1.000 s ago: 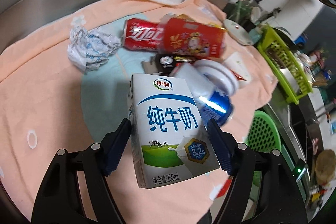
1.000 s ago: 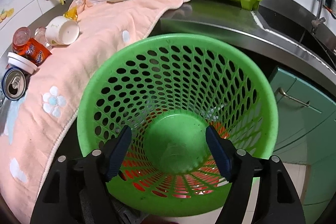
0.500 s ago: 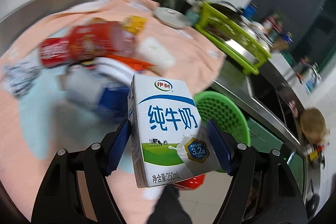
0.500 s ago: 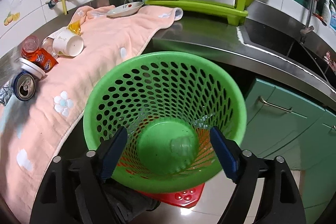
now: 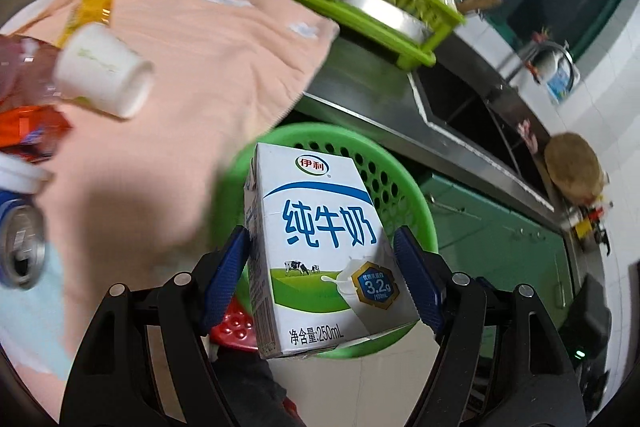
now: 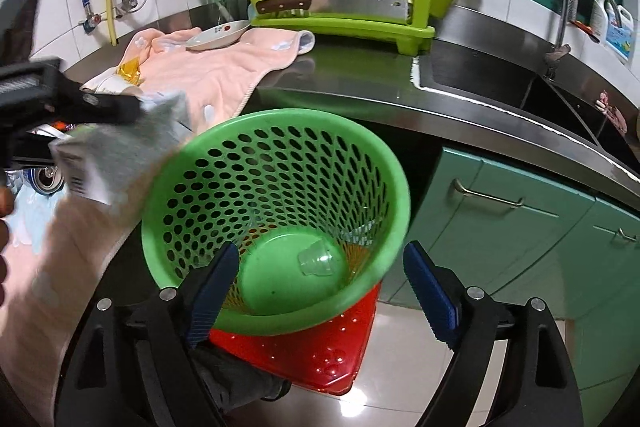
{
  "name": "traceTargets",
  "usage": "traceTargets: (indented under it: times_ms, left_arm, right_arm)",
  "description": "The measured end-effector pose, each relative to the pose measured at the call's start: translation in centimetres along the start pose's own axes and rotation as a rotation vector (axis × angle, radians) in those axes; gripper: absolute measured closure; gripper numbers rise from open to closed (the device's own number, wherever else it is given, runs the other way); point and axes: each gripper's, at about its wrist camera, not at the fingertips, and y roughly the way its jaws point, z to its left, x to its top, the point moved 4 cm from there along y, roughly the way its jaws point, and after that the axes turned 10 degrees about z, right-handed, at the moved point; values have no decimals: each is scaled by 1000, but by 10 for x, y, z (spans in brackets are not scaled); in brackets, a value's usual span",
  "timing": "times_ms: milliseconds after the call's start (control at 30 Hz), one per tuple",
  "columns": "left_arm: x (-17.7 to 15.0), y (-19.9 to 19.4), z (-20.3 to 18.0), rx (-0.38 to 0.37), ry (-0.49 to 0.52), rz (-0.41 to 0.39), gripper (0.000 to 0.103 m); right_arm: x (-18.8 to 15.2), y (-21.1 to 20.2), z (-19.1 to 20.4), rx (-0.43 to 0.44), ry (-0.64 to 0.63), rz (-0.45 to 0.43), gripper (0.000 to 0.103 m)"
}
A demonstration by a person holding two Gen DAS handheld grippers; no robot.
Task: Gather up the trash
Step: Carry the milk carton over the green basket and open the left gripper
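My left gripper [image 5: 322, 271] is shut on a white milk carton [image 5: 320, 247] with blue writing, both blue pads pressed on its sides. It hangs just before the rim of the green perforated basket [image 5: 404, 187]. In the right wrist view the same carton [image 6: 116, 151] shows blurred at the left, near the basket [image 6: 280, 163]. My right gripper [image 6: 320, 287] is above the basket's near rim, its jaws opening, nothing between them. A clear plastic cup [image 6: 320, 259] lies on the basket's bottom.
On the pink towel [image 5: 208, 59] lie a white paper cup [image 5: 104, 79], a blue can [image 5: 20, 247], a yellow wrapper [image 5: 92, 11] and red packaging [image 5: 28, 131]. A plate [image 6: 218, 35], a green dish rack [image 6: 344, 7] with a cleaver, and a sink [image 6: 500, 83] are behind. A red stool [image 6: 304, 347] carries the basket.
The left gripper swung the carton from over the trash pile on the towel to the basket's edge. The right gripper pulled back and up from the basket, its jaws wider apart.
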Motion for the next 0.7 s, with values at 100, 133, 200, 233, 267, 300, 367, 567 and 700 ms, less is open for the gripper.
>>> traceTargets:
  times_ms: [100,133,200,233,267,300,367,567,700]
  left_arm:
    - [0,22,-8,-9,15,34,30]
    - [0,28,-9,-8,22,40,30]
    - [-2,41,-12,0,37,55,31]
    - [-2,44,-12,-3,41,59,31]
    - [-2,49,-12,-5,46,65,31]
    - [-3,51,-13,-4,49,69,31]
    - [-3,54,-13,-3,57,75,29]
    - [-7,52,-9,-2,56,81,29]
    - [-9,38,-6,9,60,58,29]
  right_arm:
    - [-2,-1,-7,-8,9,-3,21]
    - [-3,-1,-9,-9,13,-2,21]
    - [-4,0,-13,-11,22,2,21]
    - [-5,1,-15,-12,25,4,21]
    - [-5,1,-16,-12,27,5,21]
    - [-6,1,-17,-12,29,6,21]
    - [-7,2,-18,-13,33,10,21]
    - [-5,1,-17,-10,32,5,21]
    - [-4,-3,-11,-5,20,-4,21]
